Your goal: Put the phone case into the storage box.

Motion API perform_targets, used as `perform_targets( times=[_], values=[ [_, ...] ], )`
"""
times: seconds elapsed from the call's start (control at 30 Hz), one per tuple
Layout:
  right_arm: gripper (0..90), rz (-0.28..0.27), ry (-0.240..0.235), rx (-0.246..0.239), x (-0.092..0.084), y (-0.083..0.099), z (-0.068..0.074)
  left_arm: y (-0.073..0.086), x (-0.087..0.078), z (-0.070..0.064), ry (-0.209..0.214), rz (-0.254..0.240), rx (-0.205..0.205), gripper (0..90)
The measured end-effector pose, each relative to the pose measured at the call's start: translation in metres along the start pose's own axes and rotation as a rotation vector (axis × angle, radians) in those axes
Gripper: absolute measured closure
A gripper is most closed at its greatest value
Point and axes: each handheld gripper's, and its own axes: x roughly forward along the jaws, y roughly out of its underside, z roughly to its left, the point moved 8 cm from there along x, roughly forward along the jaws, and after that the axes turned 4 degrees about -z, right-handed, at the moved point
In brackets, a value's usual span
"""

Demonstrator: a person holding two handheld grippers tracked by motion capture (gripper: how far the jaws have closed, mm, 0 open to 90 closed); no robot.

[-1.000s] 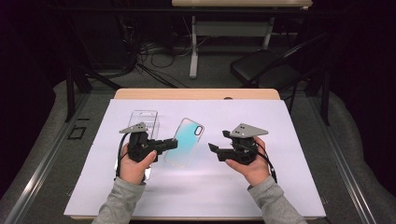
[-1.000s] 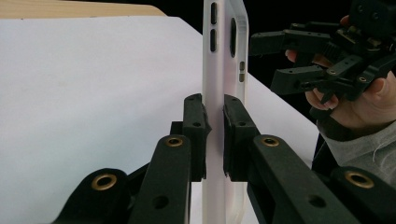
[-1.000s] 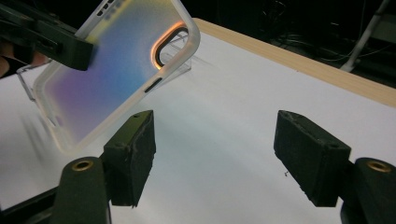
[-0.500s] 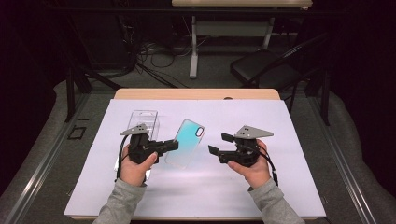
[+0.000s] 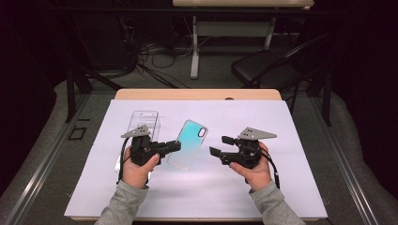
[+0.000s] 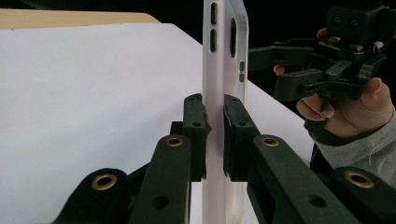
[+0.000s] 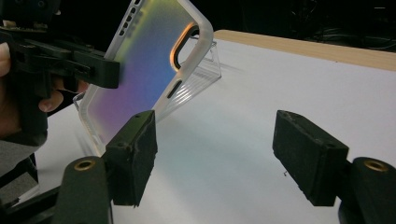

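dark floor with loose cables, a table leg and a black chair surrounds a wooden bench covered by a smooth white sheet that reaches almost to the bench edges.

the left gripper has its black padded jaws pressed together on the long edge of a phone case, pinching it. the case is a thin rounded rectangle of frosted translucent plastic with an iridescent teal-to-violet back and an oval camera cutout near its far end. in the left gripper view the case stands edge-on between the jaws, showing small side-button slots. in the right gripper view it is lifted and tilted above the sheet.

the right gripper hangs just beside the free long edge of the case, apart from it, with its jaws spread wide; the block-shaped pads are matte black.

a clear, ribbed plastic package lies flat on the sheet behind the left hand.

bare sheet lies open ahead of and to the right of the right hand, out to the bench edge.
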Motion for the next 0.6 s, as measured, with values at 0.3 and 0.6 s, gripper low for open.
perform_targets(
  times=[0.3, 0.6],
  values=[
    [35.3, 0.003, -0.059, 0.073, 0.006, 0.006, 0.006, 0.005, 0.008, -0.006, 0.017, 0.000, 0.006, 82.5],
    [44.0, 0.004, -0.121, 0.149, 0.010, 0.012, 0.011, 0.008, 0.015, -0.012, 0.028, -0.008, 0.012, 82.5]
  ],
)
